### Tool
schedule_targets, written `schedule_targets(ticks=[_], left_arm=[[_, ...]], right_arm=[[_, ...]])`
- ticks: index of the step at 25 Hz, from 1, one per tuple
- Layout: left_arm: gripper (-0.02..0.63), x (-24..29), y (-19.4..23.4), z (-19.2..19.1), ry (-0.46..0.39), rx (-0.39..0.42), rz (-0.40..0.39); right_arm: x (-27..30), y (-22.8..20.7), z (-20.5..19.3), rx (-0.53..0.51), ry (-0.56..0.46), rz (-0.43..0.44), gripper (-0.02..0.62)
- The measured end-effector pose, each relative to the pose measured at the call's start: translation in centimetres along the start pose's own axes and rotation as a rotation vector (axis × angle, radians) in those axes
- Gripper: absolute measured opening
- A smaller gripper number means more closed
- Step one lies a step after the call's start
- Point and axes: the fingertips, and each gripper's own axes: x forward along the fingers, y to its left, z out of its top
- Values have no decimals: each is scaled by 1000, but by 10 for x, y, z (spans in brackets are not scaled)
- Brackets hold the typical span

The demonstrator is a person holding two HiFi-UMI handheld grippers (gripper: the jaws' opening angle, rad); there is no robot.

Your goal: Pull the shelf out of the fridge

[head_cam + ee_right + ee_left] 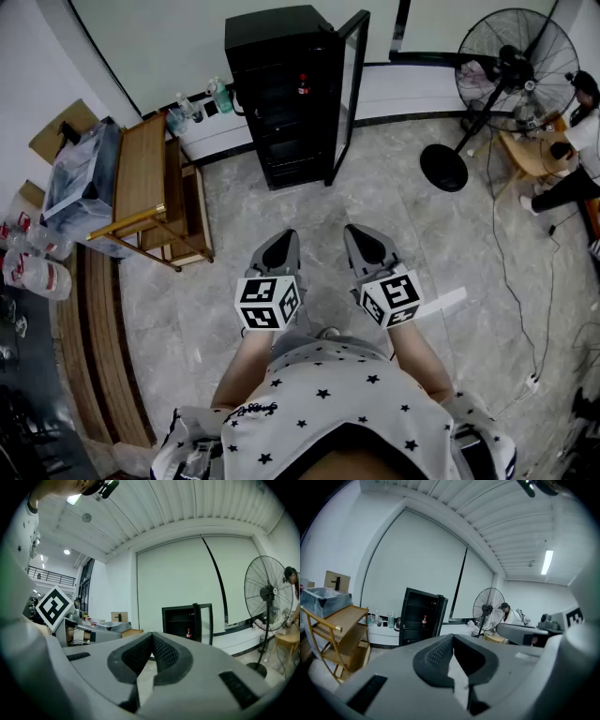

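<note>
Pointing at the far fridge (281, 94), its door (349, 89) open for access, left gripper (284, 240) and right gripper (360, 236) hover side by side, jaws together, empty, not yet within reach.

no legible text, shirt print (255, 409) perhaps lettering, too small

Bare floor (309, 211) is seen all the way to the fridge (281, 103). Its door (349, 94) is swung open. A wooden rack (150, 187) is stood left, a fan (511, 70) right.
</note>
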Motion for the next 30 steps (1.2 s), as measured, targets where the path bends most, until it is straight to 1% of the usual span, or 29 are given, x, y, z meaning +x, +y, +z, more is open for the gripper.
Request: schedule_targets(ticks=[6,15,20,24,30], left_arm=[[14,-25,3,-4,5,-1,-9],[14,-40,7,-3,-3,-13,4],[14,-38,1,-7,-7,-31,16],[14,-36,-10,-15,-9,-53,20],[14,-36,-24,-24,3,-57,24]], right_arm=[[-11,20,6,9,-20,-25,-7],[-14,32,7,28,-17,-12,-8],[-17,26,11,74,-51,8,-6],[-26,20,8,61,-47,21,-6],[-34,12,0,86,-31,36,-6]])
